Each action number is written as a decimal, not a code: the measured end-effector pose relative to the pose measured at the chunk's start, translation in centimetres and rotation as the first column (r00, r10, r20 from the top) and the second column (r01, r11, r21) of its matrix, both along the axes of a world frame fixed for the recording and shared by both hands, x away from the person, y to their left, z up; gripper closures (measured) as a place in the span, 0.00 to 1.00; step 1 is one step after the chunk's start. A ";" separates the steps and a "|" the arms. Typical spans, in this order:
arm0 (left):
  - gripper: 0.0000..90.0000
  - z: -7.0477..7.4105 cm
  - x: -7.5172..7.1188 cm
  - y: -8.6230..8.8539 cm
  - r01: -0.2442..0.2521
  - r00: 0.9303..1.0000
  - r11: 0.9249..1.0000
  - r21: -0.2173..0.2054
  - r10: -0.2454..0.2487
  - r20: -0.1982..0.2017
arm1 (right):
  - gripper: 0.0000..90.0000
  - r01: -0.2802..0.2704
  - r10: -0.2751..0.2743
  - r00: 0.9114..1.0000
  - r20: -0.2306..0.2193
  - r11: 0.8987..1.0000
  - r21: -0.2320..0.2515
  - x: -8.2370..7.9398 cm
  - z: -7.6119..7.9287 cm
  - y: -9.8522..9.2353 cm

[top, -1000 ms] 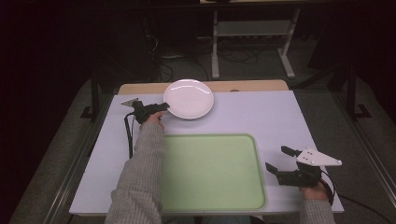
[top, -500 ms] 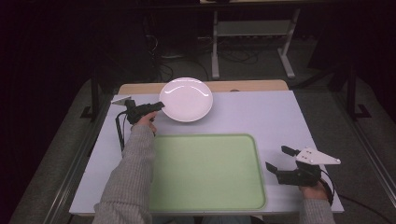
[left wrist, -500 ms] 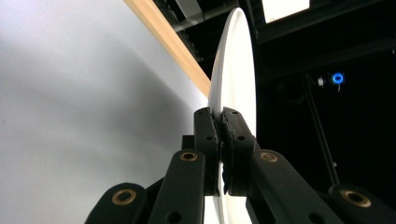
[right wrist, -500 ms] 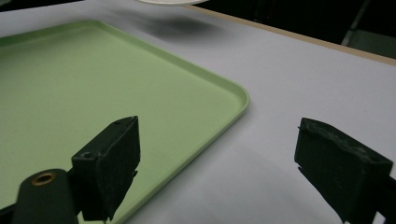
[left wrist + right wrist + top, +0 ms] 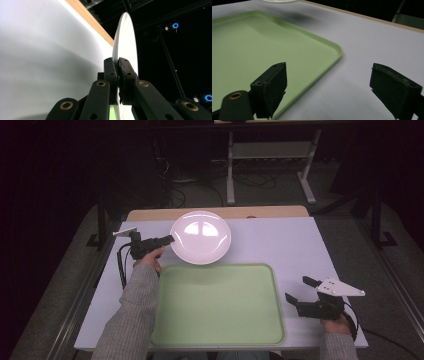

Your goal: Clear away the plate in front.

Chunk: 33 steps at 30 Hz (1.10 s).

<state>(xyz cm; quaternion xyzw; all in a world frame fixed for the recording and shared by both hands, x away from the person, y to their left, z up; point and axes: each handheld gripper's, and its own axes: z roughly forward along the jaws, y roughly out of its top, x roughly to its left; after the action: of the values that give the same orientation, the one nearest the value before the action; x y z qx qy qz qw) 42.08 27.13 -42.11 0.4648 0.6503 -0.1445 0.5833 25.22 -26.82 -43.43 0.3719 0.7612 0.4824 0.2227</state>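
The left gripper (image 5: 167, 240) has its jaws clamped on the rim of the white plate (image 5: 201, 236). The right gripper (image 5: 299, 291), jaws apart, sits beside the green tray (image 5: 218, 307) on the counter (image 5: 285, 245).

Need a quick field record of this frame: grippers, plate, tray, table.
left gripper: shut on the rim of the white plate, jaws pressed together on its edge in the left gripper view
right gripper: open, jaws wide apart, holding nothing, over the table right of the tray
white plate: at the far side of the table, gripped at its left edge, near rim overlapping the tray's far edge from above
green tray: centred near the person, nothing in it
table: white top, wooden strip along far edge
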 end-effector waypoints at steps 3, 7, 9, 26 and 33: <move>0.96 0.1 -0.7 -0.3 0.012 1.000 1.000 0.013 -0.012 0.010 | 0.15 -0.003 0.003 1.000 -0.001 1.000 -0.009 0.0 -0.1 0.1; 0.96 -0.1 -1.6 -0.7 0.059 0.998 0.998 0.007 -0.059 0.025 | 0.15 0.001 -0.001 1.000 -0.004 1.000 -0.010 0.0 -0.1 0.0; 0.96 -0.1 -2.1 -1.0 0.070 0.997 0.998 0.002 -0.070 0.027 | 0.15 0.006 -0.006 1.000 -0.008 1.000 -0.013 0.0 -0.2 0.0; 0.96 -1.5 -7.0 -2.4 0.188 0.980 0.981 0.056 -0.191 0.047 | 0.15 0.057 -0.057 0.998 0.005 0.998 0.003 0.0 -0.1 -0.7; 0.96 -3.2 -8.8 -2.5 0.213 0.976 0.975 0.064 -0.214 0.023 | 0.15 0.063 -0.063 0.998 -0.006 0.998 0.000 0.1 -0.3 -0.7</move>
<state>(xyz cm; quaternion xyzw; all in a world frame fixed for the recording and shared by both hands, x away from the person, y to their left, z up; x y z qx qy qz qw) 33.26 24.61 -45.36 0.5518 0.5918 -0.1793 0.5597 25.34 -27.55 -43.70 0.3969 0.7497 0.4742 0.2355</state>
